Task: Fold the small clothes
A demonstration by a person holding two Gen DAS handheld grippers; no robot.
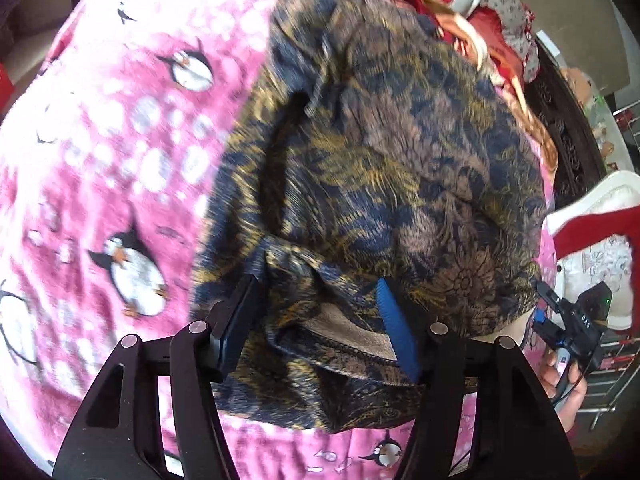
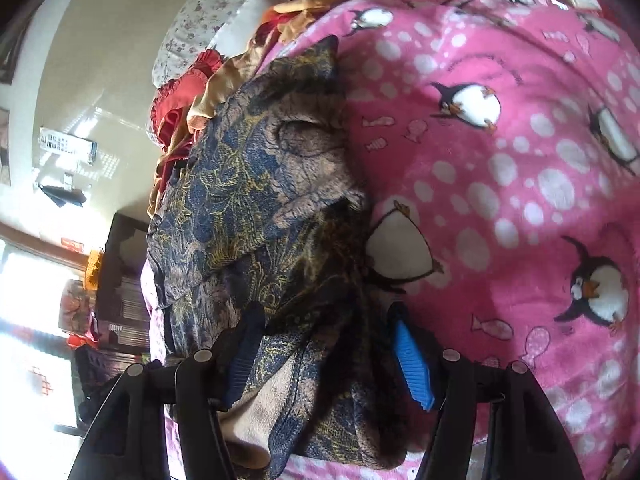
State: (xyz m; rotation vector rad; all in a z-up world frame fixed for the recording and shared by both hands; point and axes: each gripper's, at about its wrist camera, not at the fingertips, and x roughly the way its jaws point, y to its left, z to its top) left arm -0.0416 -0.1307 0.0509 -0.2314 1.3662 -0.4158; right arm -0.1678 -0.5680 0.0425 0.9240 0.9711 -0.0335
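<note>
A dark blue, gold and brown patterned garment lies spread on a pink penguin blanket. My left gripper is open, its fingers on either side of a bunched fold at the garment's near edge. In the right wrist view the same garment lies along the blanket's left side. My right gripper is open with garment cloth between its blue-padded fingers. The right gripper and the hand holding it show at the right of the left wrist view.
Red and gold clothes are piled at the far end of the blanket, also in the right wrist view. A floral pillow lies behind them. Dark wooden furniture stands beside the bed, with a bright window to the left.
</note>
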